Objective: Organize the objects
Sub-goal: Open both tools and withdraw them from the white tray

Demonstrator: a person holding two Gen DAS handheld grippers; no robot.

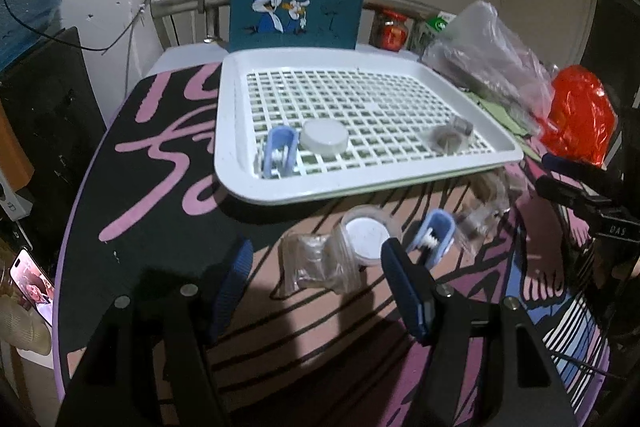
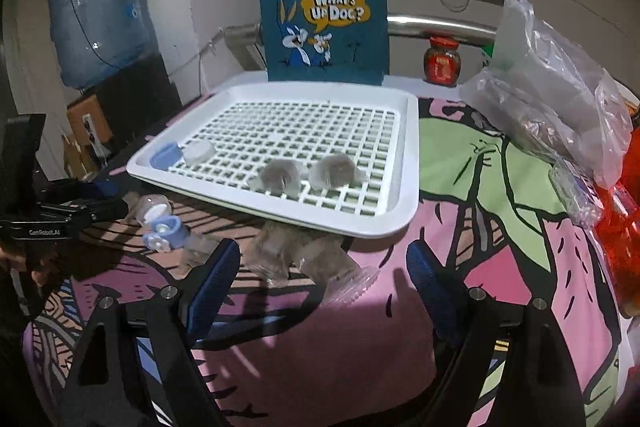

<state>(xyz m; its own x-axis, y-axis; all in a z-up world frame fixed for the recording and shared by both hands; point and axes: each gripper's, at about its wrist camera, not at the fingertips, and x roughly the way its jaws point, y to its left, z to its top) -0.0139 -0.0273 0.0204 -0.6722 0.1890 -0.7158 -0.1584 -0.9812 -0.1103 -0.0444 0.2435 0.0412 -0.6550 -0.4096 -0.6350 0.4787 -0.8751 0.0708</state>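
Several loose items wait before white slotted plastic tray (image 1: 240, 163): blue clip (image 1: 434, 235), round lidded jar (image 1: 366, 235), clear crinkly pouches (image 2: 308, 259). Both grippers, left (image 1: 316, 291) and right (image 2: 324, 291), gape empty. Risk: slick pouches slipping or crushing.

The right tongs (image 2: 324, 279) stand spread wide with blue-padded fingers (image 2: 216, 279), holding nothing, above a tabletop (image 2: 460, 227) covered in a pink and green cartoon cloth. Between the fingers lie two small clear plastic bags (image 2: 304, 259) at the near edge of a white slotted plastic tray (image 2: 404, 187). On the tray sit two more clear bags (image 2: 308, 173), a white round lid (image 2: 198, 151) and a light blue clip (image 2: 165, 155). A teal cartoon tote bag (image 2: 324, 23) stands upright behind.
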